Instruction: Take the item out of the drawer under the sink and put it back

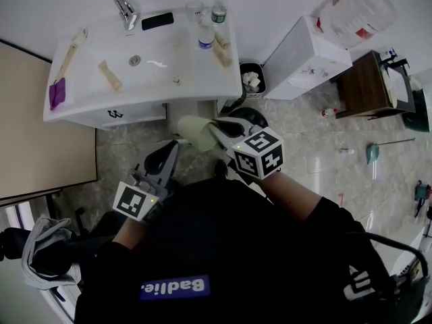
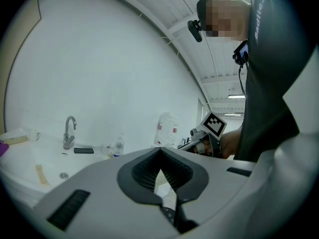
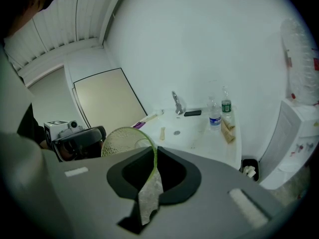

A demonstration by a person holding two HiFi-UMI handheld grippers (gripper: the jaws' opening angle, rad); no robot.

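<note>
Now your right claw (image 1: 216, 131) is clamped on the thin rim of the cup (image 1: 194, 132): pale green, round, dimpled skin, held just near of the sink (image 1: 81, 110). Left claw (image 1: 164, 162) is closed, empty, nearer & left.

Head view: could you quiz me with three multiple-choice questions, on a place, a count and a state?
1. Where is the black phone? A in the bin; B on the sink beside the faucet; C on the floor.
2. How many bottles stand on the sink? A none; B two; C five.
3. The right tool is: A open, empty; B shut on the faucet; C shut on a pale green cup.
Answers: B, it lies next to the faucet; B, one blue-labelled, one green-labelled; C, the cup's wall sits between its jaws.
</note>
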